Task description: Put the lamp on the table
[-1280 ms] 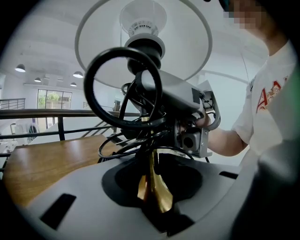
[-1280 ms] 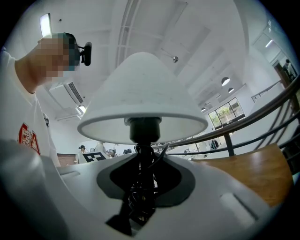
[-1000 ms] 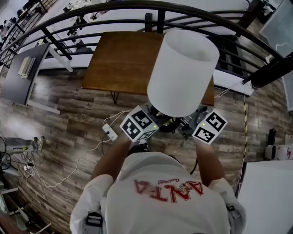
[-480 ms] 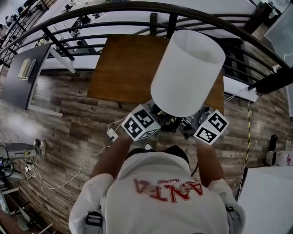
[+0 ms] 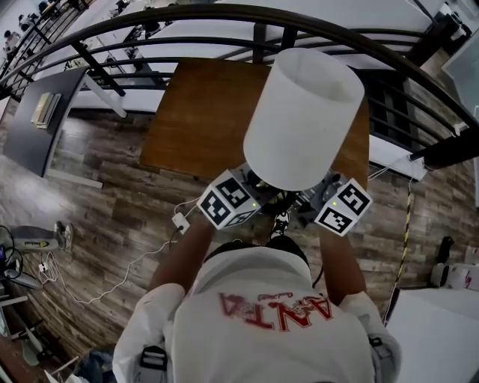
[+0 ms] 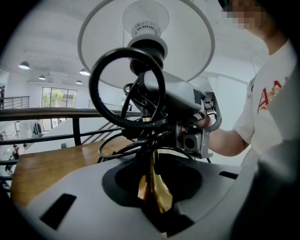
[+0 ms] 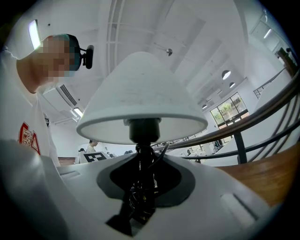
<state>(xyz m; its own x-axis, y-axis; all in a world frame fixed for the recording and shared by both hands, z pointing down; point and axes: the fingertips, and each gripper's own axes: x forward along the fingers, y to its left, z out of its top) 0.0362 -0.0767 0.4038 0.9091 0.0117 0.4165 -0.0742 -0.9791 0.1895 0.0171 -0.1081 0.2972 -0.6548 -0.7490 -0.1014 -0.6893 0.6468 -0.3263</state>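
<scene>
The lamp has a white drum shade [image 5: 303, 116] and is held up in front of the person's chest, over the near edge of a brown wooden table [image 5: 202, 112]. My left gripper [image 5: 251, 196] and right gripper [image 5: 314, 200] meet under the shade, their tips hidden by it. In the left gripper view the left gripper [image 6: 152, 197] is shut on the lamp's gold stem [image 6: 152, 185], below black wire loops [image 6: 126, 89]. In the right gripper view the right gripper [image 7: 138, 201] is shut on the lamp's black stem and cord bundle [image 7: 143, 164], under the shade [image 7: 140, 101].
A curved black railing [image 5: 150, 19] runs behind the table. A white power strip [image 5: 179, 221] with a long cable lies on the wood floor at the left. A grey desk [image 5: 37, 112] stands far left. A striped cable [image 5: 406, 224] trails down the right side.
The table sits slightly lower and nearer in the head view. The lamp and both grippers keep the same hold and pose.
</scene>
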